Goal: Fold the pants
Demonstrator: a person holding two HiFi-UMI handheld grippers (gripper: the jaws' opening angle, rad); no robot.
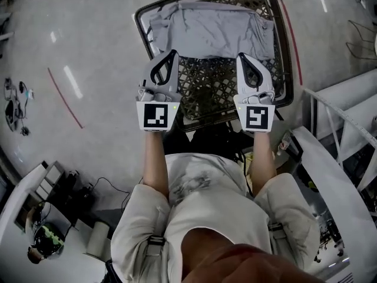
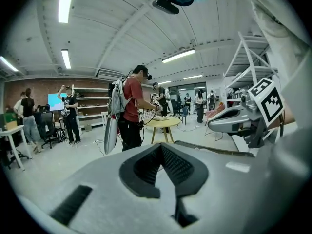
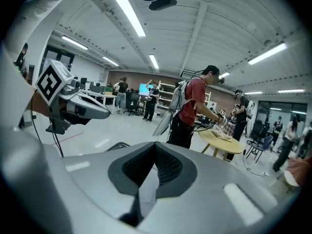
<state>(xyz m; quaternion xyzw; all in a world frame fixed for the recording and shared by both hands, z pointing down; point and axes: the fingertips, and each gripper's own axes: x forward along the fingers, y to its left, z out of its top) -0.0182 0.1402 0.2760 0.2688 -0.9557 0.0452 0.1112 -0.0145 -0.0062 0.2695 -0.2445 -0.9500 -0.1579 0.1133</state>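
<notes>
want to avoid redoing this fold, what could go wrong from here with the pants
The left gripper and right gripper each seem to pinch only a thin edge of the grey pants, so a corner could slip out. The rest lies on the open mesh table and could snag if pulled.

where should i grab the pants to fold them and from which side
By the two corners of the near edge, from the person's side. The pants lie spread flat at the far end of the mesh table, so that edge is free to pinch and lift. The left tongs and right tongs sit there, shut, apparently on the cloth.
</notes>
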